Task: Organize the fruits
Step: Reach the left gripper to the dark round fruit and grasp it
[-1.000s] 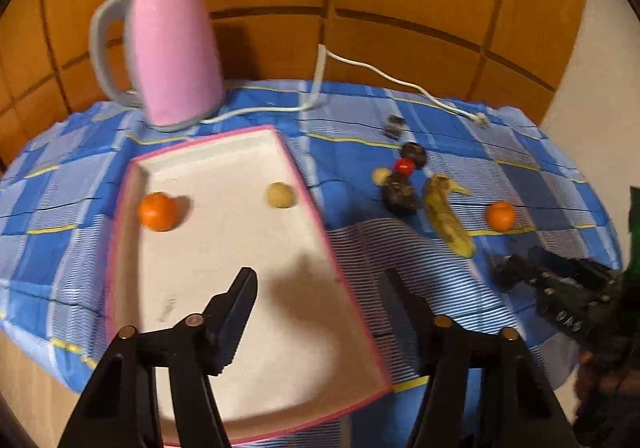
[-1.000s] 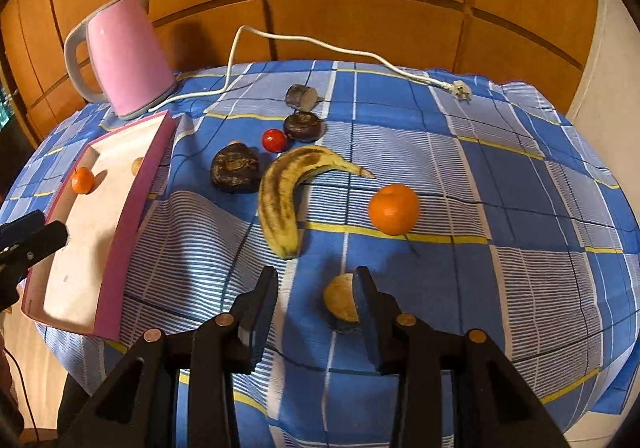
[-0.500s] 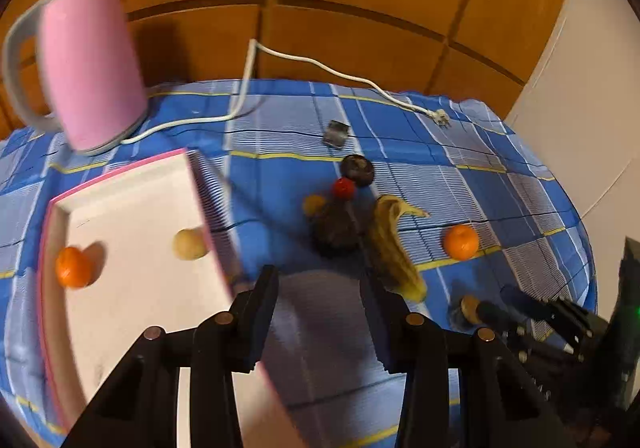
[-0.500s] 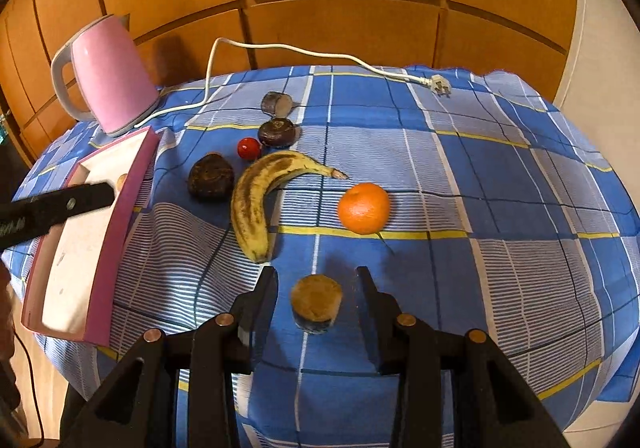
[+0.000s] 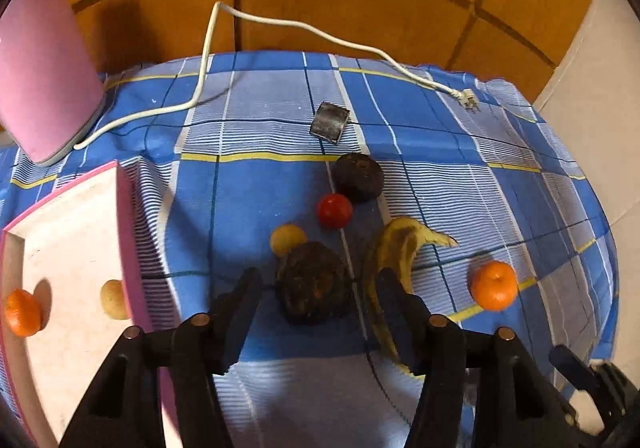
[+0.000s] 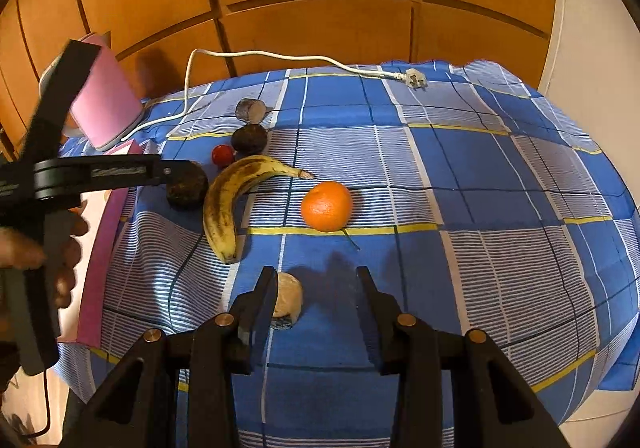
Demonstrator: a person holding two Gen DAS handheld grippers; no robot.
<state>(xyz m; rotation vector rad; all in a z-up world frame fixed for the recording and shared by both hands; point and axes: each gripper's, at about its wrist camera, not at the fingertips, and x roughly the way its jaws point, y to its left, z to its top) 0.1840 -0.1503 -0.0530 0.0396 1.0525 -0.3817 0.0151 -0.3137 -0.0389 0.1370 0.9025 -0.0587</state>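
My left gripper (image 5: 316, 288) is open, its jaws on either side of a dark wrinkled fruit (image 5: 314, 286) on the blue checked cloth. Beside it lie a banana (image 5: 394, 260), a small yellow fruit (image 5: 287, 239), a red tomato (image 5: 334, 210), a dark round fruit (image 5: 358, 177) and an orange (image 5: 493, 285). The pink-rimmed white tray (image 5: 124, 215) at left holds an orange (image 5: 22, 312) and a pale round fruit (image 5: 114, 298). My right gripper (image 6: 316, 280) is open and empty; a tan round piece (image 6: 287, 300) lies by its left finger. The banana (image 6: 232, 203) and orange (image 6: 326, 205) lie ahead of it.
A pink kettle (image 5: 44, 75) stands at the back left with its white cord (image 5: 304, 31) running across the cloth to a plug (image 5: 467, 99). A small grey cylinder (image 5: 329, 121) lies behind the fruit. Wooden panels back the table. The table edge drops off at right.
My left gripper moved right from over the tray to the dark wrinkled fruit and now straddles it. My right gripper shifted right, so the tan piece now sits by its left finger.
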